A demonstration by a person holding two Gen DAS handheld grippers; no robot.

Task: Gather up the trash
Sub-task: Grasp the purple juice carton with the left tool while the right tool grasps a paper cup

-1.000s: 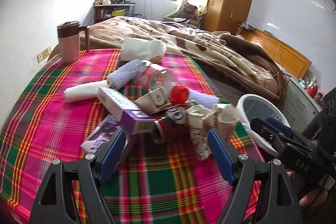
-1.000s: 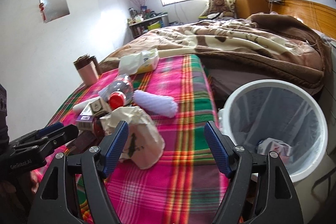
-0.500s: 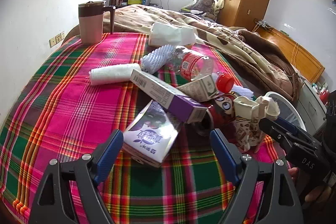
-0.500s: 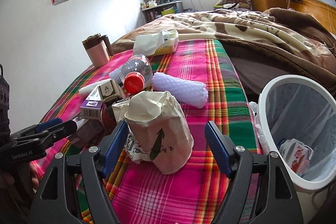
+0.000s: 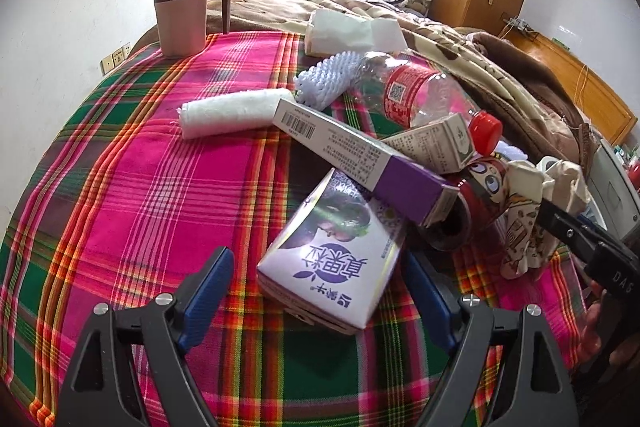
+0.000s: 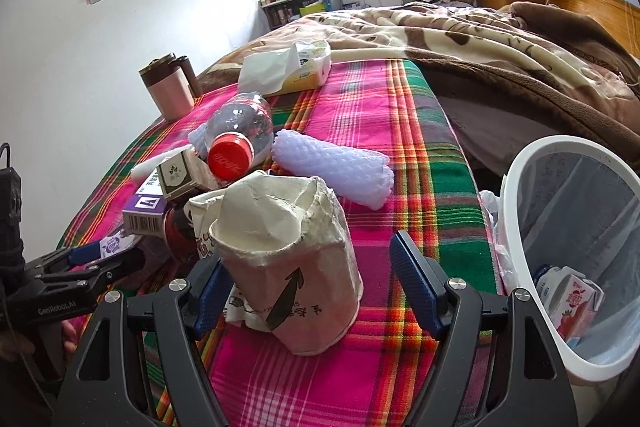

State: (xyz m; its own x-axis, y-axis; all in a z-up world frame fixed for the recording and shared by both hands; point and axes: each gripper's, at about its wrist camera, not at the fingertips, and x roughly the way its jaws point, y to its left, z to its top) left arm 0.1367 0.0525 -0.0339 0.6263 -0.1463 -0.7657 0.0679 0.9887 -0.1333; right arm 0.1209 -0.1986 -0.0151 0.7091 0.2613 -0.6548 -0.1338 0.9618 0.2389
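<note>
A pile of trash lies on the plaid tablecloth (image 5: 132, 187). My left gripper (image 5: 320, 287) is open, its jaws on either side of a purple milk carton (image 5: 332, 263). Behind it lie a long purple-ended box (image 5: 360, 155), a red can (image 5: 476, 199), a clear bottle with a red cap (image 5: 424, 95) and a white foam roll (image 5: 236, 113). My right gripper (image 6: 308, 279) is open around a crumpled paper cup (image 6: 292, 255), apart from its sides. A white trash bin (image 6: 520, 211) stands at the right, holding a milk carton (image 6: 568, 299).
A pink mug (image 5: 182, 15) stands at the table's far left corner. A tissue pack (image 5: 344, 33) lies at the far edge. White foam netting (image 6: 336, 167) lies behind the cup. A bed with a brown blanket (image 6: 480, 39) is beyond the table.
My left gripper moved forward and left, the purple carton now between its jaws. My right gripper moved in toward the paper cup, which now sits between its jaws.
</note>
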